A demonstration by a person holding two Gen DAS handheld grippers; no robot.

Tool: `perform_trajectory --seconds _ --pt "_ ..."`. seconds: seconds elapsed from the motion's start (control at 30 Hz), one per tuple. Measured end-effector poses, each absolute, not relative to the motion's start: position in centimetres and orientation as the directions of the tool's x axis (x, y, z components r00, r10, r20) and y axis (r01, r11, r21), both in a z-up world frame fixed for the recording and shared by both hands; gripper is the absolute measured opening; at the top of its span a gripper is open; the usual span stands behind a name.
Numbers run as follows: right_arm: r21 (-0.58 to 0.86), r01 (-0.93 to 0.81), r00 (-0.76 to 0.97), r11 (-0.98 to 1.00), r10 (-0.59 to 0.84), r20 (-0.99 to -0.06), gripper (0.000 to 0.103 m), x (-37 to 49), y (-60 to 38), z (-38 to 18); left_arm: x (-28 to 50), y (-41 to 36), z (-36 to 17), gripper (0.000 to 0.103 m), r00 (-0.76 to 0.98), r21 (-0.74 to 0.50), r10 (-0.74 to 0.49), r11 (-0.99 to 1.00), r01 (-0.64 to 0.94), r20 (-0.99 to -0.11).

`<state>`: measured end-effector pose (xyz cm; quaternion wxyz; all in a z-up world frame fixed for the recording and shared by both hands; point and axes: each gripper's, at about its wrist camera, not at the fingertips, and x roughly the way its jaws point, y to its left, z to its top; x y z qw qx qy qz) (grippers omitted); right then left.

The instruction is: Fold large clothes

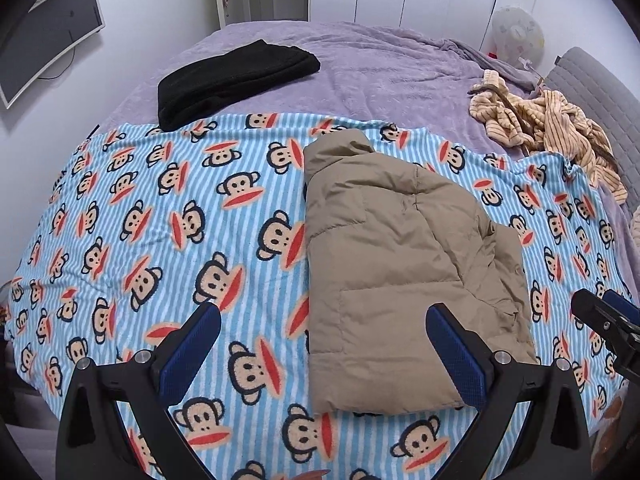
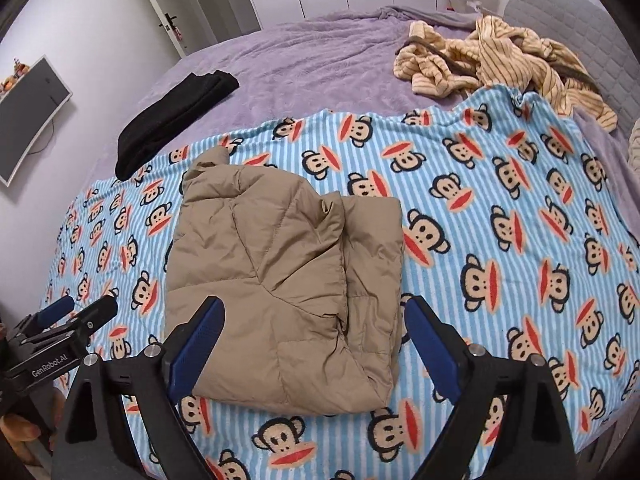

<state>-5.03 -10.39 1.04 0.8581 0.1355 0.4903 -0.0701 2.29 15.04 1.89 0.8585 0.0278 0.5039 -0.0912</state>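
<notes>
A tan puffer jacket (image 1: 392, 264) (image 2: 280, 280) lies folded into a compact bundle on the blue striped monkey-print blanket (image 1: 168, 216) (image 2: 500, 208). My left gripper (image 1: 324, 316) hangs above the bundle's near left edge, jaws wide apart, nothing between the blue pads. My right gripper (image 2: 314, 308) hovers over the bundle's near end, jaws also wide, not touching the fabric. The right gripper's fingers (image 1: 600, 316) show at the right edge of the left wrist view. In the right wrist view the left gripper's fingers (image 2: 76, 312) appear at the left edge.
A folded black garment (image 1: 236, 80) (image 2: 172, 116) lies on the purple bedspread (image 1: 384, 72) (image 2: 312, 64) beyond the blanket. A crumpled yellow striped garment (image 1: 548, 124) (image 2: 496, 64) sits at the far right by a grey headboard (image 2: 568, 12). A monitor (image 1: 44, 36) hangs on the left wall.
</notes>
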Motion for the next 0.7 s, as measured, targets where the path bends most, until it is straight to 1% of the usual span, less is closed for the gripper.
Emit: perform_trajectory --seconds 0.03,0.13,0.7 --pt "0.158 0.251 0.517 0.955 0.006 -0.856 0.103 -5.1 -10.4 1.3 2.1 15.0 2.2 0.103 0.481 -0.042 -0.129 0.982 0.186 -0.867" --pt "0.145 0.26 0.531 0.955 -0.016 -0.847 0.103 -5.4 -10.3 1.9 1.7 14.8 2.9 0.103 0.496 -0.033 -0.122 0.982 0.185 -0.86" --pt "0.151 0.27 0.537 0.951 -0.018 -0.844 0.103 -6.3 -10.8 2.4 0.7 14.9 4.2 0.103 0.523 -0.006 -0.098 0.985 0.173 -0.847"
